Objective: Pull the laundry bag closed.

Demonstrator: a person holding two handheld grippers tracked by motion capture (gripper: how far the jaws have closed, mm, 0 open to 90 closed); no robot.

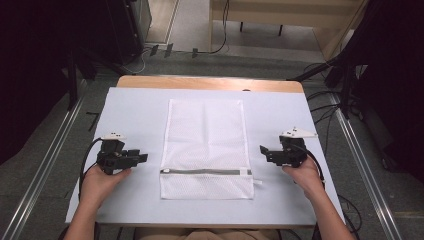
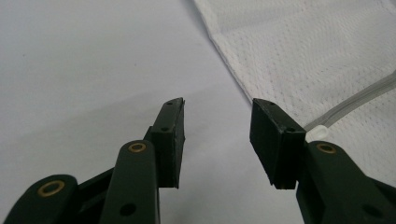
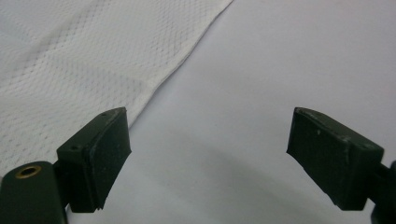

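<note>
White mesh bag (image 1: 206,147) lies flat at frame centre on the worktop (image 1: 135,112), zipper (image 1: 205,172) across its lower part. Left gripper (image 1: 141,157) at lower left, jaws apart, empty. Right gripper (image 1: 263,151) at lower right, jaws wide apart, empty. Both just beside the bag's edges.

No text, label, brand, number or sign can be read in any of the three views.
</note>
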